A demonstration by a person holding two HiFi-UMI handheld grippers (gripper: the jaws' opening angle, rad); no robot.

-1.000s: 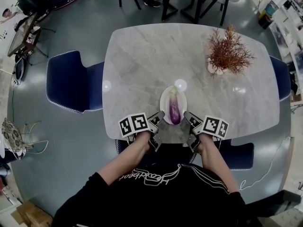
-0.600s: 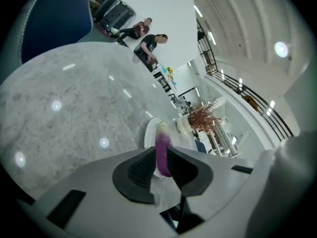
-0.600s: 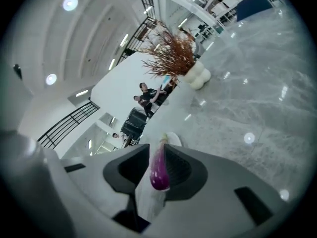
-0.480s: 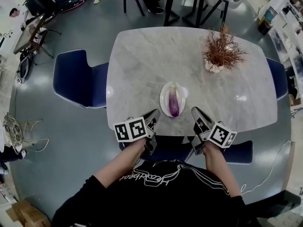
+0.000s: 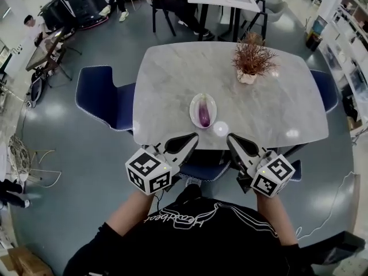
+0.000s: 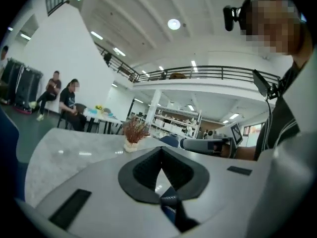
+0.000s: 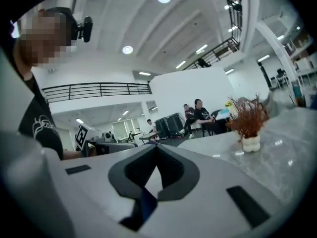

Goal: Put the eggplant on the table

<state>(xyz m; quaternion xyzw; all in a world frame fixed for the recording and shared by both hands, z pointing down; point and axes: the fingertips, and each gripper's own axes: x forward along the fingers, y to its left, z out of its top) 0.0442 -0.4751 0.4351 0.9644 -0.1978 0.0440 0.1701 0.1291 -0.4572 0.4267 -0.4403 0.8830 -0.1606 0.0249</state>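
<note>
Judging by its glossy purple skin, we expect the eggplant (image 5: 204, 114) to be light, firm and rather slippery, with flesh that bruises under a hard pinch. It lies lengthwise on a small white plate (image 5: 192, 109) near our edge of the marble table (image 5: 172, 76), its pale stem end pointing away from us. We would take it across the thick middle of the body, jaws on either side, not by the tapering stem, where it could swivel or slide out. The plate looks light too and may shift if nudged.

We hold the left gripper (image 5: 185, 142) and the right gripper (image 5: 236, 143) low before our chest, at the table's near edge and short of the plate. They angle inward toward the eggplant, with the marker cubes toward us. Each gripper's own view shows its jaw tips meeting, with nothing between them, so both must spread before any grasp. A dried plant (image 5: 250, 59) stands well apart, farther up the table.
</note>
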